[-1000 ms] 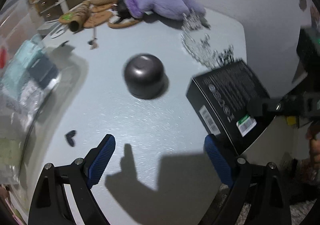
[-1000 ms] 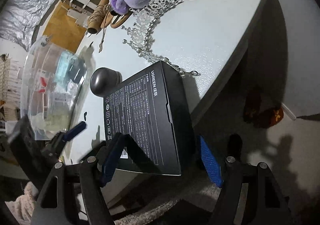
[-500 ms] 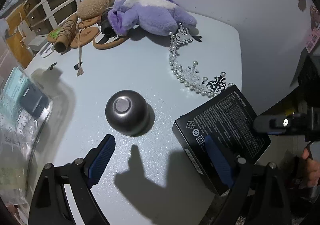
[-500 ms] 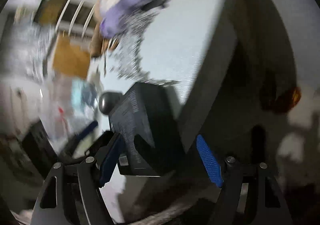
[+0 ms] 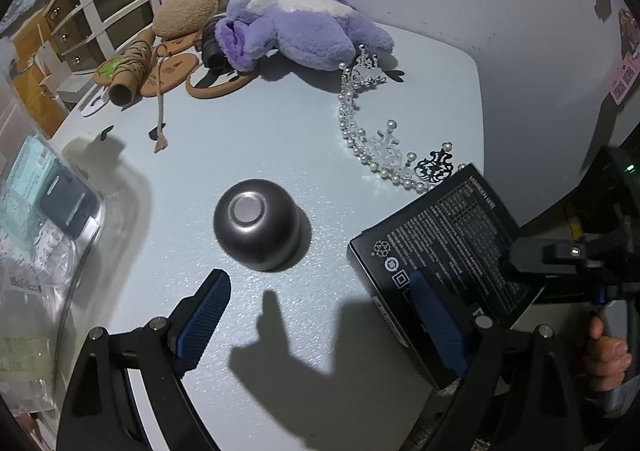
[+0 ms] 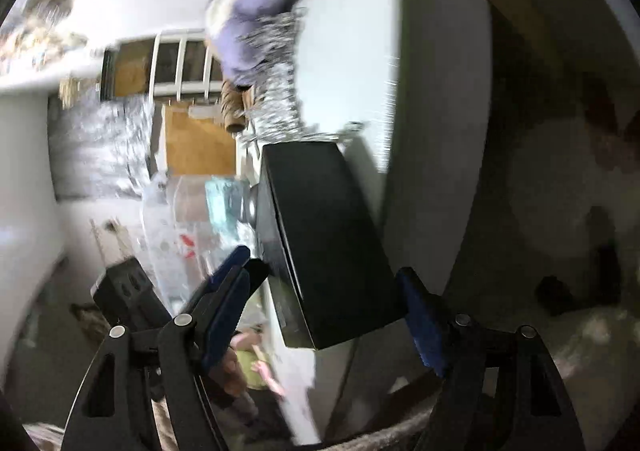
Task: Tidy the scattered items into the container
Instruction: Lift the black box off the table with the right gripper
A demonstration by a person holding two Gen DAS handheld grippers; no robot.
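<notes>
Left wrist view: the clear container [image 5: 44, 235] at the worktop's [image 5: 248, 155] left edge already holds some packets, while a metal bowl [image 5: 258, 225], a tiara [image 5: 380, 143], a purple plush toy [image 5: 296, 31] and a twine roll [image 5: 132, 71] lie loose on the worktop, so much is left to tidy. The black box [image 5: 444, 251] sits at the right edge, tilted partly off it, clamped between the fingers of the right hand-held gripper [image 6: 324, 303]. The left hand-held gripper [image 5: 320, 315] hangs spread and empty just short of the bowl.
</notes>
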